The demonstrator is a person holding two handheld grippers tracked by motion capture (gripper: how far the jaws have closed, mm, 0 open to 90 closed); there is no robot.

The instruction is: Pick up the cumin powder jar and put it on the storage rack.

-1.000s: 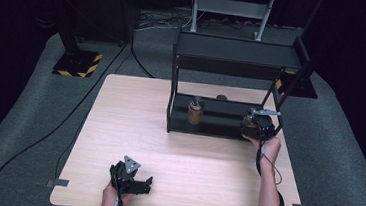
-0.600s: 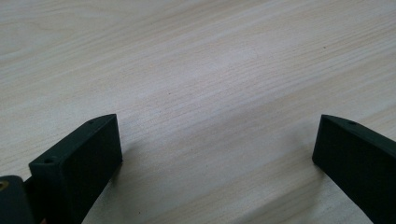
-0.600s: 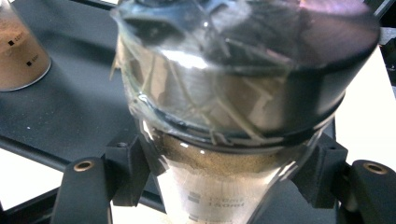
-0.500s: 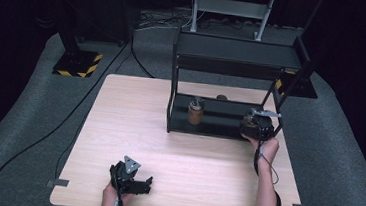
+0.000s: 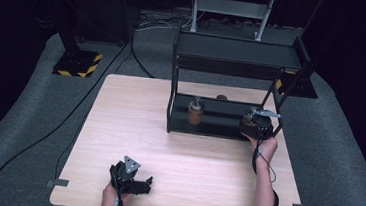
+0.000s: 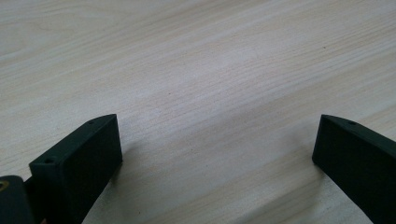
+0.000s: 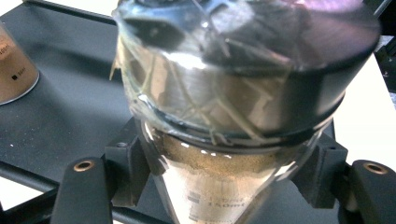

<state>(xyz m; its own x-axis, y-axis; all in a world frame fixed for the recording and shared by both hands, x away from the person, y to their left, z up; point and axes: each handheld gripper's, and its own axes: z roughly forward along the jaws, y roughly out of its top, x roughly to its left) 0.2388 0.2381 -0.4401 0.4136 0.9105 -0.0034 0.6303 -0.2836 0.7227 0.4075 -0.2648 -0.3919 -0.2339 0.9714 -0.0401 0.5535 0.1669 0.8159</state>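
Pale wooden table (image 5: 182,148) on grey carpet (image 5: 24,114): left tongs (image 6: 217,149) gape empty, right tongs (image 7: 219,186) grip flask (image 7: 224,177).

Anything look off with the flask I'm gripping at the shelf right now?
Yes: the flask in the right gripper has its mouth wrapped in crinkled clear film under a dark cap, untidy rather than sealed flat. No powder looks spilled on the black shelf.
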